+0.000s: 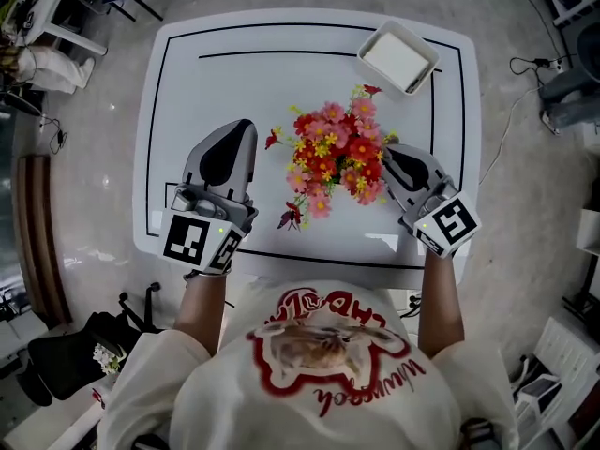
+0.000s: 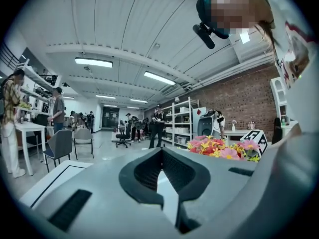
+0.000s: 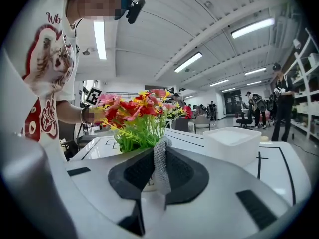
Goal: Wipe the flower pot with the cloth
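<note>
A bunch of red, pink and yellow flowers (image 1: 333, 157) stands mid-table and hides its pot from above. In the right gripper view a small piece of the white pot (image 3: 148, 182) shows just beyond the jaws, under the green stems (image 3: 137, 118). My right gripper (image 1: 392, 153) sits at the flowers' right side, shut on a strip of grey mesh cloth (image 3: 160, 166) that stands up between its jaws. My left gripper (image 1: 239, 129) hovers left of the flowers, apart from them, shut with nothing in it (image 2: 160, 151). The flowers (image 2: 219, 147) show to its right.
A white rectangular tray (image 1: 398, 56) sits at the far right corner of the white table (image 1: 187, 92), which has black border lines. Around the table are chairs, shelving and people standing in the room's background.
</note>
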The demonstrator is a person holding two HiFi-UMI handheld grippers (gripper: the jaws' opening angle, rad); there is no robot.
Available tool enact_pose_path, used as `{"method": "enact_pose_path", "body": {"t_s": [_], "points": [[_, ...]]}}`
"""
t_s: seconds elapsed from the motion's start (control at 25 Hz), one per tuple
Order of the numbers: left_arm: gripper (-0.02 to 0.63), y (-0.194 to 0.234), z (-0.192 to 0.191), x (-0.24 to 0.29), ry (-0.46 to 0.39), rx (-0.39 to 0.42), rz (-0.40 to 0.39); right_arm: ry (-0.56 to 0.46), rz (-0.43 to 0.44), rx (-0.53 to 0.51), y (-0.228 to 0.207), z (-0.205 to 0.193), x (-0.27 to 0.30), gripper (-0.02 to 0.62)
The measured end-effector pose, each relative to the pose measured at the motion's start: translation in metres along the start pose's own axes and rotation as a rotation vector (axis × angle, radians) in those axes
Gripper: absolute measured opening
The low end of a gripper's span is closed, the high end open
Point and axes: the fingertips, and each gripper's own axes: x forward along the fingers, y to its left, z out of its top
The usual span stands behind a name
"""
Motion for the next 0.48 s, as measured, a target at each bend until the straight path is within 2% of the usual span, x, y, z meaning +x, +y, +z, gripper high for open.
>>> {"method": "enact_pose_path", "body": {"t_s": [0.48], "points": [[0.003,0.003,-0.009,-0.018,0.008,-0.012,-0.048,0.007,-0.072,0.03,0.016,-0.006,-0.006,0.057]]}}
